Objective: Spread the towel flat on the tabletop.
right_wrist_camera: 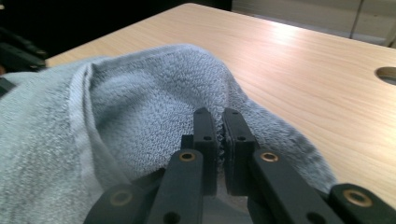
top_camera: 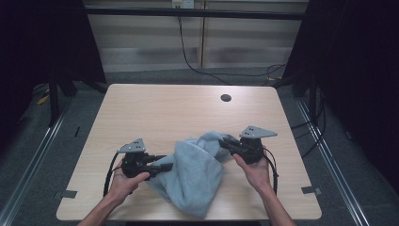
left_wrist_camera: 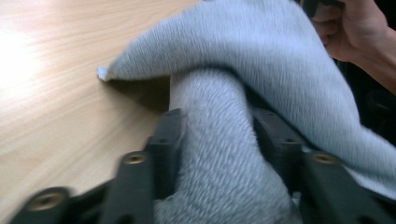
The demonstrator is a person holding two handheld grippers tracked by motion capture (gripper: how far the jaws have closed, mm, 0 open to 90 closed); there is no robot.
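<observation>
A light blue-grey towel (top_camera: pixel 197 174) lies bunched on the front of the wooden table (top_camera: pixel 164 108), one part hanging over the front edge. My left gripper (top_camera: pixel 167 165) meets it from the left. In the left gripper view a thick roll of the towel (left_wrist_camera: pixel 219 154) fills the gap between the jaws of the left gripper (left_wrist_camera: pixel 212 116), and both jaws press against it. My right gripper (top_camera: pixel 223 142) holds the towel's upper right part, raised a little off the table. In the right gripper view the right gripper (right_wrist_camera: pixel 219 116) has its jaws almost together, pinching a fold of the towel (right_wrist_camera: pixel 140 102).
A round cable hole (top_camera: pixel 226 98) sits in the table's far right part, also seen as the hole (right_wrist_camera: pixel 387 72) in the right gripper view. Bare wood spreads across the far half. Dark curtains and floor rails flank the table. The person's other hand (left_wrist_camera: pixel 345 28) shows beyond the towel.
</observation>
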